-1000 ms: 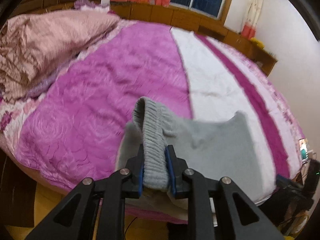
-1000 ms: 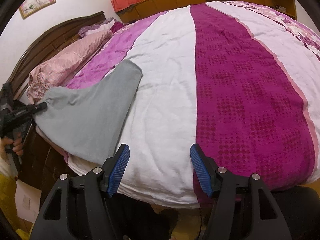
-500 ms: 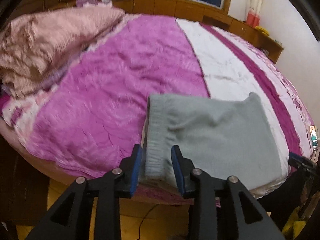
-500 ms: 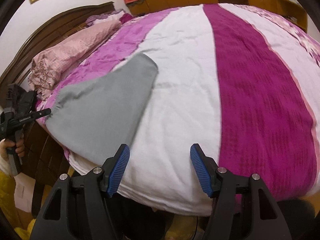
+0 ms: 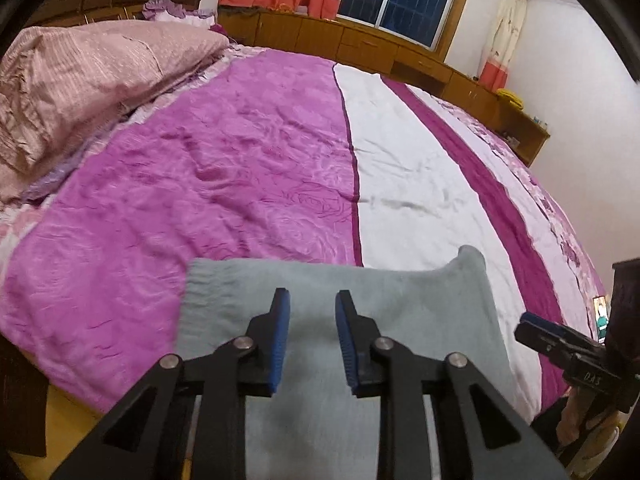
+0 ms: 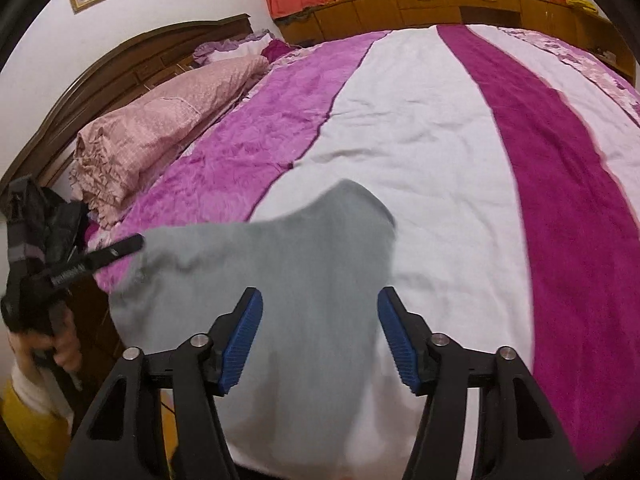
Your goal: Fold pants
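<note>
The grey pants [image 5: 340, 328] lie folded into a compact piece on the near edge of the bed; they also show in the right wrist view [image 6: 288, 280]. My left gripper [image 5: 310, 336] is open and empty, hovering just above the pants near their left, ribbed end. My right gripper [image 6: 320, 340] is wide open and empty, above the near part of the pants. The left gripper shows at the left of the right wrist view [image 6: 120, 246], its tip close to the pants' left edge. The right gripper's tip shows at the right of the left wrist view [image 5: 536, 326].
The bed carries a quilt [image 5: 240, 168] in purple, white and magenta stripes. A pink folded duvet [image 5: 80, 80] lies by the wooden headboard [image 6: 132, 64]. Wooden cabinets [image 5: 360, 48] run under the window. The floor [image 5: 60, 420] shows below the bed's near edge.
My left gripper let go of the pants' ribbed waistband and opened. The pants dropped flat on the bed. The right gripper moved left over the pants.
</note>
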Tool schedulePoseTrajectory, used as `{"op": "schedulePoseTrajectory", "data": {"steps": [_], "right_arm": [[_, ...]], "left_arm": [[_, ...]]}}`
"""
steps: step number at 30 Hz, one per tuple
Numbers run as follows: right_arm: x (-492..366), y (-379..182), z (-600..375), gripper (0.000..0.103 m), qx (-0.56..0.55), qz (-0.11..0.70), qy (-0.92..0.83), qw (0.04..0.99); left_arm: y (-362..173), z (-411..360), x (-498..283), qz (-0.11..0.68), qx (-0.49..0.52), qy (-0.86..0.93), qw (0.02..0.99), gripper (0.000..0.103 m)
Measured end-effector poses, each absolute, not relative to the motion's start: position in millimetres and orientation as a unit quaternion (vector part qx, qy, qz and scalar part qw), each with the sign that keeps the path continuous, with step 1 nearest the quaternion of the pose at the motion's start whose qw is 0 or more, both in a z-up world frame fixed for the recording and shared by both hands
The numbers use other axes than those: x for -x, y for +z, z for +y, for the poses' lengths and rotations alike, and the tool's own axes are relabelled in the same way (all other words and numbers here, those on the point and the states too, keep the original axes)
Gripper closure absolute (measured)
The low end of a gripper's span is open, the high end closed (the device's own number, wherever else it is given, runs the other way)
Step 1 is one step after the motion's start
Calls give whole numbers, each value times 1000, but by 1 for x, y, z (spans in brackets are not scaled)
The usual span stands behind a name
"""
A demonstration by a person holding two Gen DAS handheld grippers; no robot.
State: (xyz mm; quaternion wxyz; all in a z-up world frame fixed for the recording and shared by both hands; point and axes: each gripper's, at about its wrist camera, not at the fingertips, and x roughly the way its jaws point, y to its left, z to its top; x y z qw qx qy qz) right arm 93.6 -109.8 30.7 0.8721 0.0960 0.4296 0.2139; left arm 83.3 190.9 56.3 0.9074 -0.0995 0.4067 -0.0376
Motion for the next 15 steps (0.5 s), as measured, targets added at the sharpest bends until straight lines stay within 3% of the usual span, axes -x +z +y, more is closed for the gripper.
{"op": "schedulePoseTrajectory", "data": {"steps": [3,10,15], "right_arm": [[-114,24,-97,57,-98,434,211,870],[-154,-15,-88,57,-87,469,177,861],[-156,-19,-85,57,-67,456,175,870]], "left_arm": [[37,189,-99,422,84,-26,902,79],[1,207,-115,448,90,-12,890,88],[-2,211,-118,449,95,-21,888,89]]}}
